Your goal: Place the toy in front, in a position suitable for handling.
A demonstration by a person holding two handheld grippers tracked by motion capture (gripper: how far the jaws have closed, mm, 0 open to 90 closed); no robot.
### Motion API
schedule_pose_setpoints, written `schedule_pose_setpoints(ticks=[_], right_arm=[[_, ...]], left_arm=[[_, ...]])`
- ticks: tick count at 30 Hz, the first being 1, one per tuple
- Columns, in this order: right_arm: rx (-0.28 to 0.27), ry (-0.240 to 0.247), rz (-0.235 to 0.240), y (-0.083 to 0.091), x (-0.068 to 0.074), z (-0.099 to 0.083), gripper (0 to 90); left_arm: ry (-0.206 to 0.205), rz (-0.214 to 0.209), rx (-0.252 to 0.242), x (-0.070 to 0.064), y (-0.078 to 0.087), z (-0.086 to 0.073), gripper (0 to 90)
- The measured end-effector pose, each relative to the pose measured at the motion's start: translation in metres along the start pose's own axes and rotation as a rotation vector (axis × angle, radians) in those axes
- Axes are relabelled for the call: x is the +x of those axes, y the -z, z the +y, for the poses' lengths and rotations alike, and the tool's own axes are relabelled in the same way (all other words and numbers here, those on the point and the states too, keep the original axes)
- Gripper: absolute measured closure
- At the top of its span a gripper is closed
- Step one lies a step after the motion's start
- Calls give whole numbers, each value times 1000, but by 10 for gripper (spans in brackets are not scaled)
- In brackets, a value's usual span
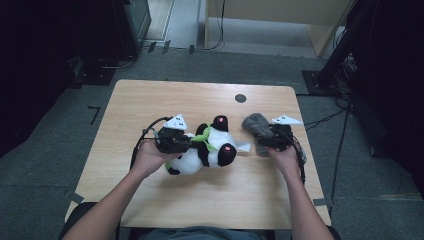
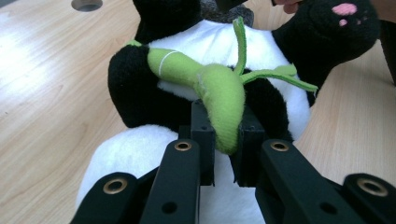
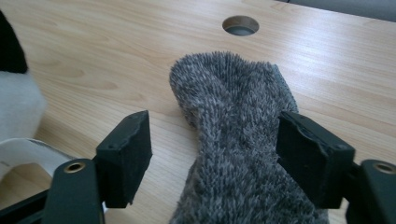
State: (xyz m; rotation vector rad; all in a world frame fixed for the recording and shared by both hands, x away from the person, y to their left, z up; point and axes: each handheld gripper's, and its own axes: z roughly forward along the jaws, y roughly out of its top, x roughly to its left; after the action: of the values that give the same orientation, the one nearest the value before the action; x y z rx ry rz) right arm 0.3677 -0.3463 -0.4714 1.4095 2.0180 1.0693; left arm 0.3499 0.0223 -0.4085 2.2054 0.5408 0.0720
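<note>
- The bench [image 1: 150, 100] is a light wood-grain top with rounded corners, and a round cable hole [image 1: 240, 98] is cut near its far edge, right of centre.
- A plush panda [image 1: 210, 150] lies on its side near the middle of the bench, black limbs and a white body, pink patches on its paws.
- The panda carries a green bamboo stalk [image 2: 219, 100] of felt across its chest, with thin leaf strips standing off it.
- The left gripper [image 1: 172, 140] sits at the panda's left side; in the left gripper view its jaws are clamped on the lower end of the bamboo stalk, pinching it against the plush.
- A grey knitted sock [image 3: 243, 140] lies on the bench just right of the panda, its rounded end pointing toward the cable hole.
- The right gripper [image 1: 275, 137] is over the sock's near end; its jaws stand apart, one on each side of the sock, the right pad touching the knit and the left pad clear of it.
- A white fabric label [image 1: 243, 146] sticks out from the panda toward the sock.
- Around the bench runs grey carpeted floor [image 1: 60, 130], with black cables [image 1: 330, 117] trailing on the right side.
- Dark equipment stands at both far corners, and a pale wooden piece of furniture [image 1: 280, 12] stands beyond the bench.
</note>
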Motion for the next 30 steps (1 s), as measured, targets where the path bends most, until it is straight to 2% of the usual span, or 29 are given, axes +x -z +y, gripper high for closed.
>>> schedule_pose_setpoints(ticks=[3,4,6,9,11,14,17,19,24,26,27,28,30], right_arm=[[7,8,-2,-6,-1,-1,322],[27,10,-17,-12,-1,0,360],[44,17,-25,-17,-1,0,371],[59,27,-32,-22,-1,-2,392],[92,47,-55,-28,0,-2,433],[101,57,-70,-31,0,-2,484],[119,56,-72,-33,-1,-3,563],[124,54,-70,-33,-2,-3,578],[152,31,-67,-32,-2,-1,717],[163,23,-67,-32,-1,0,746],[163,23,-67,-32,-1,0,746],[167,18,-63,-31,-1,2,765],[163,2,-53,-30,-2,4,772]], left_arm=[[1,-1,10,-1,-3,-2,813],[-6,0,25,-2,-6,-2,809],[-4,1,28,-3,-8,-3,804],[7,-8,27,-2,-10,-5,799],[8,-2,22,-2,-10,-5,793],[18,-7,16,-2,-11,-6,777],[37,-21,0,0,-11,-8,717],[37,-18,-6,0,-11,-9,669],[32,-20,-27,-1,-10,-10,581],[37,-23,-31,-1,-9,-10,524],[42,-32,-37,0,-9,-11,524],[50,-54,-43,1,-9,-11,434],[45,-50,-46,0,-8,-12,411]])
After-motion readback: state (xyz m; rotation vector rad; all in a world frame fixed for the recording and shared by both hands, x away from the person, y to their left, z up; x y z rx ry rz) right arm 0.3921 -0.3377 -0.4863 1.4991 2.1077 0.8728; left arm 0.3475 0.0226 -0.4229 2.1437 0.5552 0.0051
